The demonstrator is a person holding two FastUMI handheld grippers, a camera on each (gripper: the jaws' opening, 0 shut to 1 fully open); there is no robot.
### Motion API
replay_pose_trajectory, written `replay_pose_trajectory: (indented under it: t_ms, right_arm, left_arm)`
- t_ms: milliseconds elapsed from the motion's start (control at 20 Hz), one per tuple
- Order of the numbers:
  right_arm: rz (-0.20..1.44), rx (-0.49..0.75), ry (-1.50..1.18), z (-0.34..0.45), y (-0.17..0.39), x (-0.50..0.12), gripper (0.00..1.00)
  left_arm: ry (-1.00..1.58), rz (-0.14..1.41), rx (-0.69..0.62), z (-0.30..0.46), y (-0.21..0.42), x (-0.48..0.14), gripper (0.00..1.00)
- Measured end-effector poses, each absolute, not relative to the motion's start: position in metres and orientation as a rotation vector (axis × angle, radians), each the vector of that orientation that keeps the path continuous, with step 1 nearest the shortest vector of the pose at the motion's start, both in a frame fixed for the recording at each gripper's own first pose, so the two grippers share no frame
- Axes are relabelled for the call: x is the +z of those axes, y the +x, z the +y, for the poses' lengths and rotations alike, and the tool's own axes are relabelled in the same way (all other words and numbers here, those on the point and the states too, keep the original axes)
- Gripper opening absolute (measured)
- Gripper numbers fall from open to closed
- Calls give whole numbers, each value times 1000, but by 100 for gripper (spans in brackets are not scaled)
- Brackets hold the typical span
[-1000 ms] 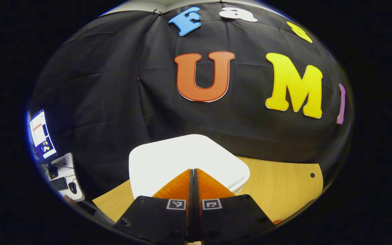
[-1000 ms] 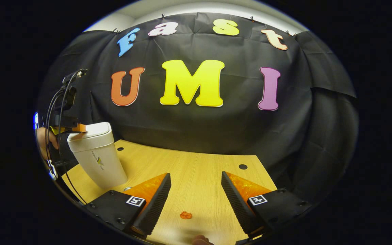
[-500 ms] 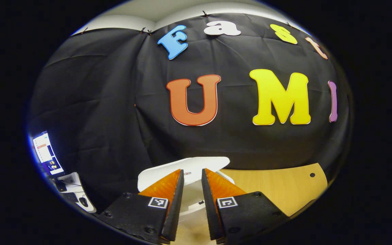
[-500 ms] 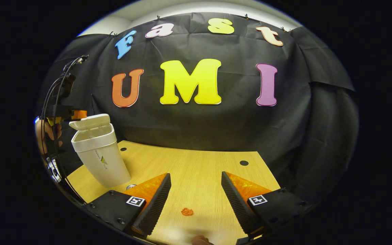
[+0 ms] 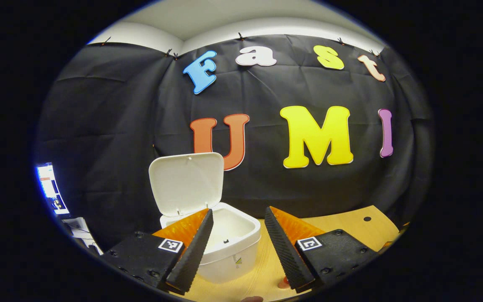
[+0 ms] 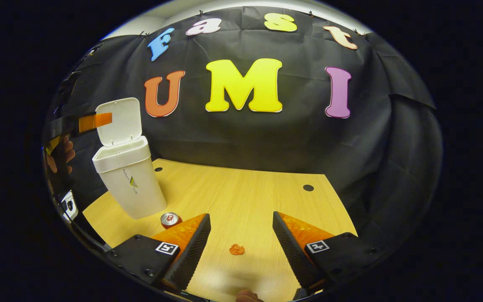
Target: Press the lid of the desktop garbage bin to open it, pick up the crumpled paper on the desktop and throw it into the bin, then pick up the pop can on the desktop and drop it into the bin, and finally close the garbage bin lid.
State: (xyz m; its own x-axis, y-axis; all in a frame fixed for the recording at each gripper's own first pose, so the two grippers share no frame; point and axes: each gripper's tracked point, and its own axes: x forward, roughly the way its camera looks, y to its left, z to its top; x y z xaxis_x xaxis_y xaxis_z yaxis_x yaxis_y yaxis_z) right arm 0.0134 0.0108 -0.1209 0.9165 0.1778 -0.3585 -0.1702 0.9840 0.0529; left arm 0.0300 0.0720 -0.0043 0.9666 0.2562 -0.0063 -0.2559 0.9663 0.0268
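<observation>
The white garbage bin (image 6: 128,180) stood at the far left of the wooden worktop (image 6: 241,201), its lid (image 6: 120,121) raised upright behind the mouth. In the left gripper view, the left gripper (image 5: 236,247) hung just above the bin's near rim, fingers spread and holding nothing. The right gripper (image 6: 241,247) hovered over the near middle of the worktop, fingers likewise spread and empty, with the small orange crumpled paper (image 6: 237,249) lying between them. The pop can (image 6: 170,219) lay just beside the bin's base, left of the paper.
</observation>
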Motion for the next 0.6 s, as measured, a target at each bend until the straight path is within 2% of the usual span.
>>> replay_pose_trajectory:
  t_ms: [150,300,600]
  right_arm:
    - [398,210,-9,27,14,-132,94]
    - [429,223,-33,38,13,-144,94]
    - [522,198,-66,42,24,-182,94]
  left_arm:
    - [40,23,199,55,14,-32,89]
    - [32,43,148,41,4,-55,98]
    - [38,86,61,18,-11,-94,98]
